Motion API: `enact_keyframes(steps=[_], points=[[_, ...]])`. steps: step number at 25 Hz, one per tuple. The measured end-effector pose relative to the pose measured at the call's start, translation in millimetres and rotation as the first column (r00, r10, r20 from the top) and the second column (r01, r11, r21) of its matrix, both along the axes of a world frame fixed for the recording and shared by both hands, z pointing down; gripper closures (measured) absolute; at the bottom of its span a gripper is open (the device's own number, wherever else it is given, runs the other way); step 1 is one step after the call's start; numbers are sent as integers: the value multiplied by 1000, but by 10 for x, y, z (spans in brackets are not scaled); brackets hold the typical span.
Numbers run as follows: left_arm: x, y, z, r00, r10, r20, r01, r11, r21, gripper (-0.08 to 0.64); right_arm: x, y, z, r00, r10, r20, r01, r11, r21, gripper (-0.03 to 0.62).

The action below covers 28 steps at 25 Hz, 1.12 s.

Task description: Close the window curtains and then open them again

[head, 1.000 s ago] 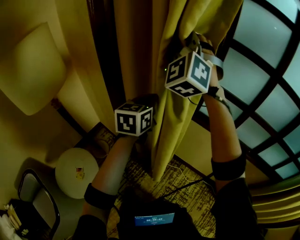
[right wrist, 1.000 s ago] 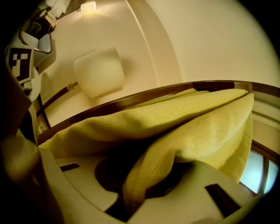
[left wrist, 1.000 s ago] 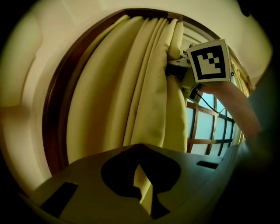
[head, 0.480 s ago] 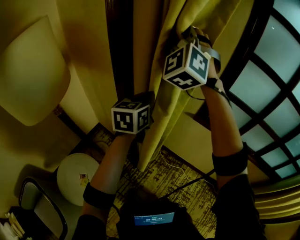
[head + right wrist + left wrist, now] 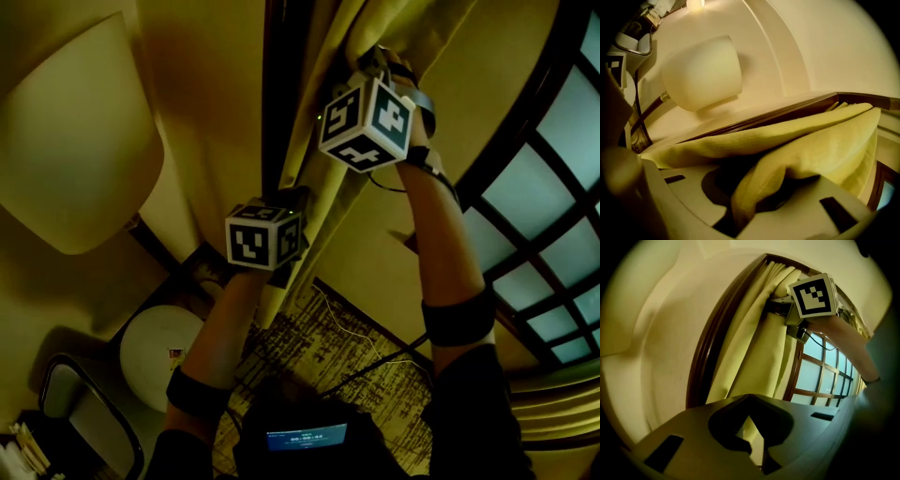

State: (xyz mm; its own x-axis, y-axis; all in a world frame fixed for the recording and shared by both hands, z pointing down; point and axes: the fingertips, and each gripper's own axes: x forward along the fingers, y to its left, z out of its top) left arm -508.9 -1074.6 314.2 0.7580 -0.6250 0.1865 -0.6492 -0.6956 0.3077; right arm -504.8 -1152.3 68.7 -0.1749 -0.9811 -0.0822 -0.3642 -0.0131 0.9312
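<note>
Right gripper view: curtain (image 5: 797, 150) clamped between the right gripper's (image 5: 743, 218) jaws.

Both arms reach up and forward. The right forearm (image 5: 439, 234) stretches higher and nearly straight, with a dark cuff (image 5: 459, 323) near the elbow. Its wrist carries the right gripper (image 5: 380, 67), whose marker cube (image 5: 366, 124) faces back toward the head. That gripper's jaws are clamped on a fold of curtain (image 5: 747, 197). The left forearm (image 5: 225, 328), cuffed as well, sits lower and bears the left gripper (image 5: 757, 453). Its jaws are pressed together, and whether cloth is pinched between them cannot be told.
</note>
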Motion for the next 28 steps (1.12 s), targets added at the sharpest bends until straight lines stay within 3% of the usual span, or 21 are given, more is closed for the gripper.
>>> enact_keyframes(steps=[4, 7, 14, 18, 23, 26, 28], points=[[-148, 220, -139, 1000, 23, -15, -23, 1000, -2, 555, -231, 240, -178, 1000, -1, -12, 1, 1000, 5, 515], [-120, -32, 79, 999, 36, -14, -36, 999, -21, 555, -278, -57, 26, 1000, -8, 10, 8, 1000, -8, 515], [128, -163, 449, 991, 131, -24, -132, 988, -74, 555, 59, -107, 269, 997, 43, 69, -40, 998, -44, 514], [350, -56, 486, 983, 181, -36, -183, 981, -71, 555, 321, 46, 301, 986, 40, 165, -30, 998, -63, 498], [701, 278, 564, 977, 211, -30, -213, 974, -84, 555, 964, 608, 276, 945, 39, 323, -29, 999, -37, 415], [907, 569, 635, 973, 231, 7, -230, 971, -61, 555, 1466, 1105, 290, 888, 37, 459, -35, 999, -14, 337], [1062, 787, 649, 973, 228, 37, -227, 973, -40, 555, 1823, 1468, 362, 863, 46, 502, -48, 999, -9, 310]])
